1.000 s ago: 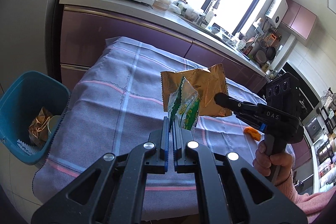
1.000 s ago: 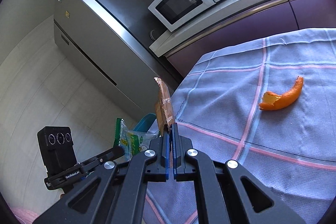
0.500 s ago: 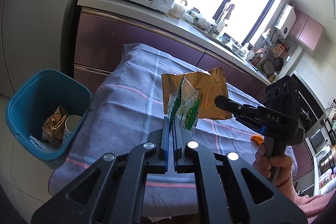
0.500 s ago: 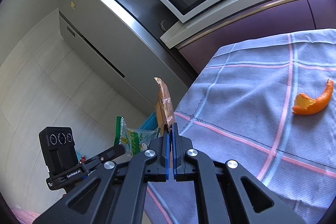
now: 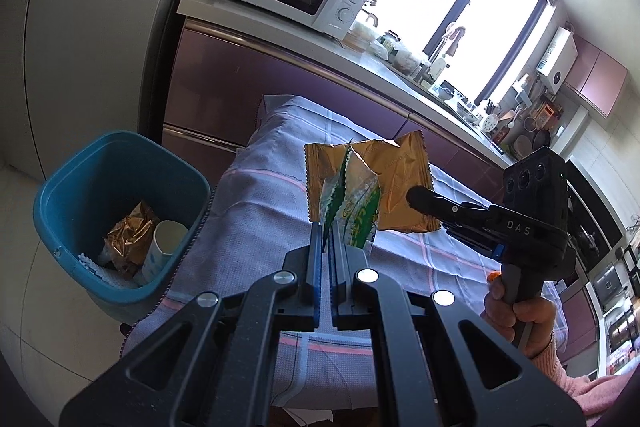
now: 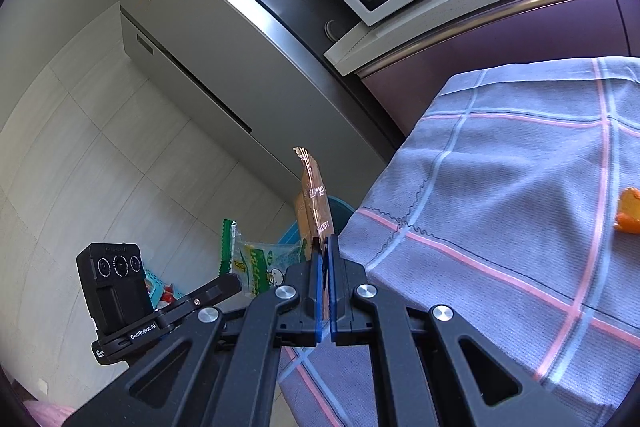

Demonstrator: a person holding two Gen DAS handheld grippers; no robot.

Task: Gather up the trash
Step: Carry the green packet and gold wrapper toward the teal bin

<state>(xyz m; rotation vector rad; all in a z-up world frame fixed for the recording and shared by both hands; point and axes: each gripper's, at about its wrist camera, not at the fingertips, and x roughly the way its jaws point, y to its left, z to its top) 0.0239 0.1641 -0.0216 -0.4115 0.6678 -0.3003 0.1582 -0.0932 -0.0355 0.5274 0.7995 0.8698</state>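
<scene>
left claw (image 5: 325,239): pinching green-white wrapper (image 5: 354,205), held above tabletop (image 5: 260,195) near its left edge | right claw (image 6: 323,251): pinching gold wrapper (image 6: 314,199), just beside green-white wrapper | orange peel (image 6: 629,211): on tabletop, toward right edge | blue bin (image 5: 120,163): on floor, beside tabletop's left edge; holds gold bag, white cup
</scene>
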